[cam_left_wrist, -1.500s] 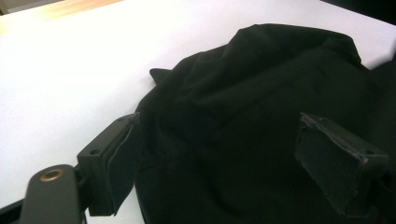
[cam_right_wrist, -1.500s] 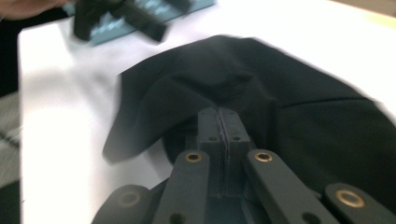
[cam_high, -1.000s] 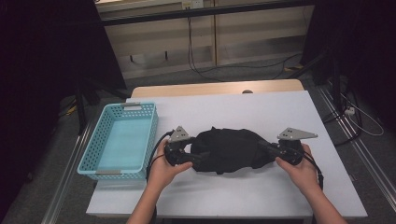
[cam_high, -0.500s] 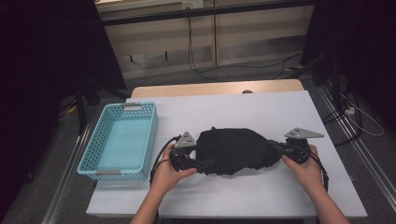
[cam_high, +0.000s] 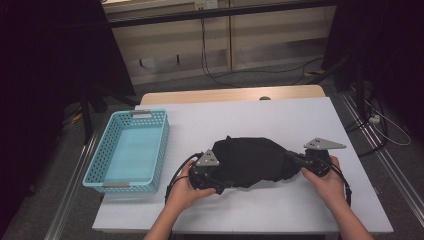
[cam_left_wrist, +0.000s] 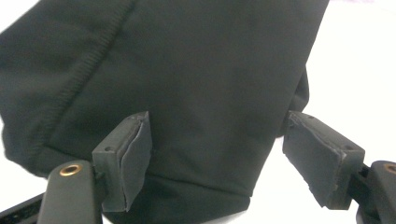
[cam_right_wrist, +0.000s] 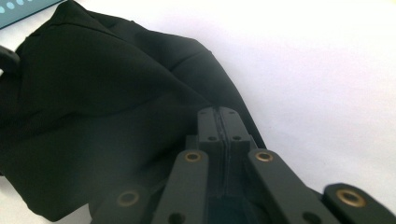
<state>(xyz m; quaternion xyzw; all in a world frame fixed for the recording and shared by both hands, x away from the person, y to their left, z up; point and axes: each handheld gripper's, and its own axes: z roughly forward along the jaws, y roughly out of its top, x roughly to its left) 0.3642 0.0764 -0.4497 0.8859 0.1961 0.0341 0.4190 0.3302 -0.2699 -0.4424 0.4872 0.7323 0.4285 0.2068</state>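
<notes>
At the far left of the high view a light blue perforated basket stands on the white bench, its long side running away from the person, well apart from the work.

Next comes the left gripper, held in the person's left hand at the near left edge of a black garment. In the left gripper view its fingers stand apart, one on each side of a folded corner of the cloth, with the pads not pressing on it. They have just been closing a little, with the cloth between them. A stitched seam runs along the cloth's edge on the left of that view.

The black garment lies bunched in a flattish heap on the middle of the bench, nearer the person than the far edge. Its long axis runs left to right across the bench, from one gripper to the other, and a small peak of cloth sticks up towards the far side at its upper left. Its right end narrows to a pulled tail.

The right gripper, in the right hand, has that tail. In the right gripper view its fingers are pressed together on the black fabric.

The bench top is plain white with a pale wooden strip along its far edge. Behind it are a grey floor with trailing cables, light wall panels and dark equipment on both sides.
</notes>
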